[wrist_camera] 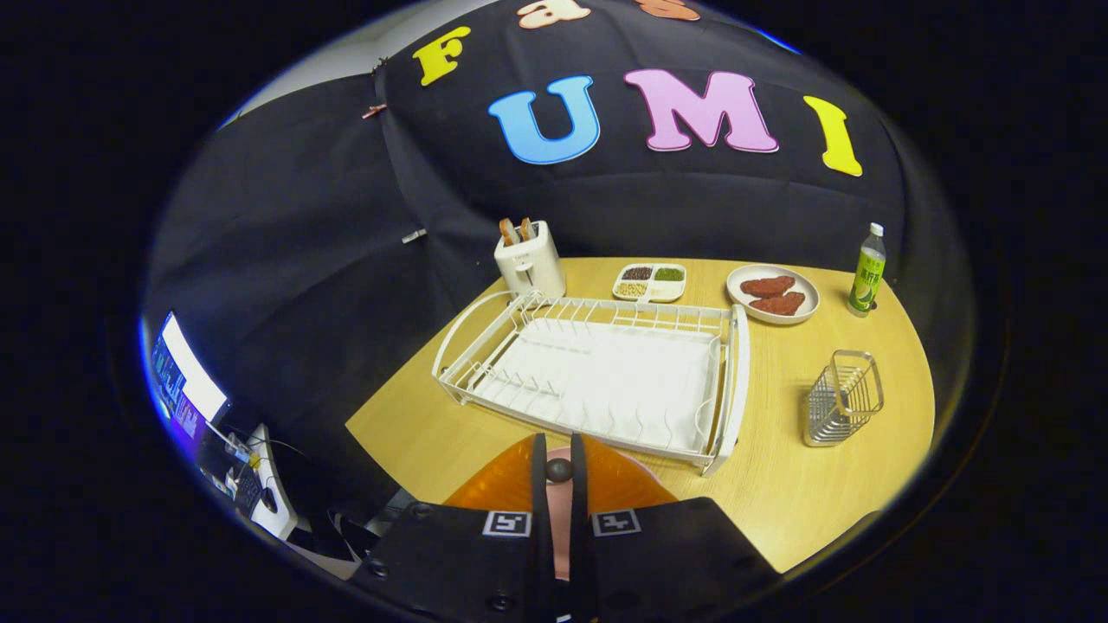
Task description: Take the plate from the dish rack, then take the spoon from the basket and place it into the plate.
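Note:
My gripper hangs low over the near edge of the table, its two fingers drawn close together on a slim pink spoon that runs back between them. A small dark knob sits between the fingertips. Right under the fingers an orange plate lies on the wooden table, partly hidden by the gripper body. Beyond the fingers stands the white wire dish rack with nothing in its slots. To the right of the rack stands the metal wire basket, with nothing visible inside.
A white toaster with bread stands behind the rack. Next to it are a divided tray of beans, a white plate with brown meat pieces and a green bottle. A lit monitor stands off the table's left.

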